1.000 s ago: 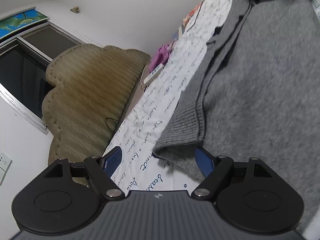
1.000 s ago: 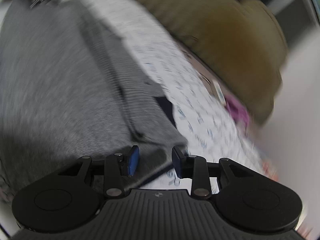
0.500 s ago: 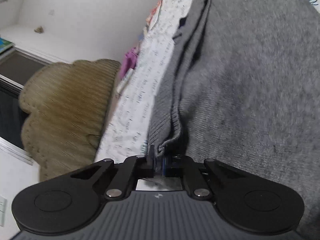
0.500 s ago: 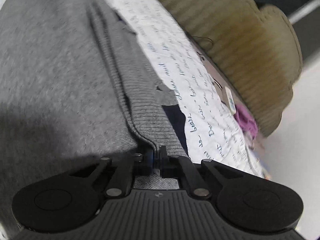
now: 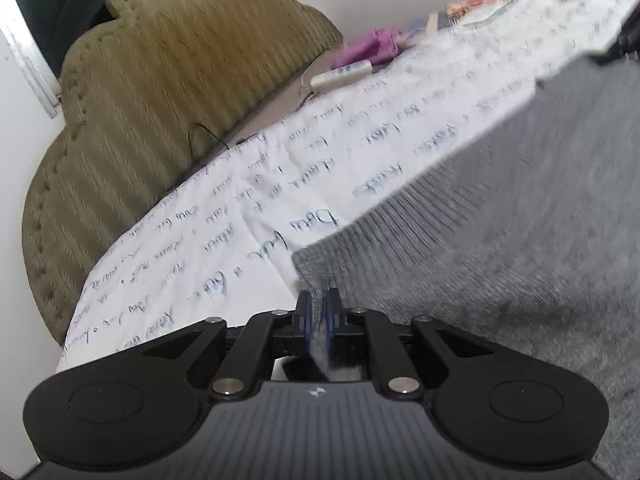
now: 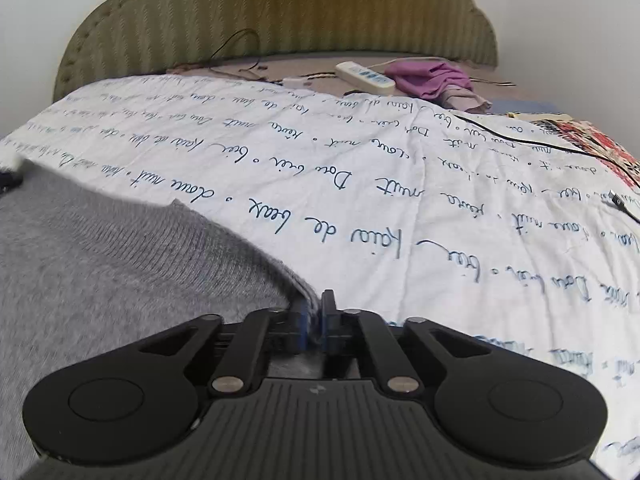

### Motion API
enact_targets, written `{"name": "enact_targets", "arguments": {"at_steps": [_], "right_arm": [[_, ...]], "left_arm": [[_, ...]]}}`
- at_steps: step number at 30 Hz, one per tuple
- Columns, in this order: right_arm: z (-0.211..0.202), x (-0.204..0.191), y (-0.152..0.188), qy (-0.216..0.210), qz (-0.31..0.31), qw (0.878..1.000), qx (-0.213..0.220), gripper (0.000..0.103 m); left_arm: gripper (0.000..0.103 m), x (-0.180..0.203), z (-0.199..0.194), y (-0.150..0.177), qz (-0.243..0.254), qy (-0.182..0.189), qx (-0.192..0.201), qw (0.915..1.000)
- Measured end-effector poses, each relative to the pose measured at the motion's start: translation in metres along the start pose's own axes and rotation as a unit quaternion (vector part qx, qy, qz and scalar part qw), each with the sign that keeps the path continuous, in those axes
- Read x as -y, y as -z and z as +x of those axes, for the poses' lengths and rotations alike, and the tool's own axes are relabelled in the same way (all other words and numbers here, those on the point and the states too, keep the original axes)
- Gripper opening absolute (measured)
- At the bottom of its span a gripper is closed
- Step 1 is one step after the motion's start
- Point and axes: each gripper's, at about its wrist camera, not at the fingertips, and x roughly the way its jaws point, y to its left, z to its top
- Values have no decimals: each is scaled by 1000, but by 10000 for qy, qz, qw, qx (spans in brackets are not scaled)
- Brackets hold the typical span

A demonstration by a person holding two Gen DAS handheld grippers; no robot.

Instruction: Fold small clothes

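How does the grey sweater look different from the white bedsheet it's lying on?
The grey sweater is plain knit with a ribbed edge; the white bedsheet is smooth cloth printed with blue handwriting. The sweater's edge is pinched in the left gripper and the right gripper; the bedsheet lies flat, ungripped. Both are soft fabric.

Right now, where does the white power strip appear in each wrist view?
Left wrist: white power strip at upper centre, beside the purple cloth.
Right wrist: power strip at top, right of centre, left of the cloth.
Shared landmark: olive headboard.
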Motion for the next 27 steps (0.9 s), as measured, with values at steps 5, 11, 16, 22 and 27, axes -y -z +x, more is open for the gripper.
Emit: {"name": "enact_targets", "arguments": {"at_steps": [5,11,16,22,27], "right_arm": [[-26,8,4,373,-49,9988,301,64],[-64,17,-5,-200,1105,9878,1075,67],[-17,-39,1,-517,890,9936,475,67],[0,-39,25,-320,737,9960,401,77],[8,-41,23,-352,687,9960,450,82]], "left_arm": [[72,-20,-48,12,-101,-226,507,9984],[78,-43,-60,-27,-2492,230,644,9660],[79,10,-6,-38,-2911,1100,-569,9487],[87,23,-6,-22,-2815,887,-323,9549],[87,27,-2,-25,-2777,782,-313,9570]]}}
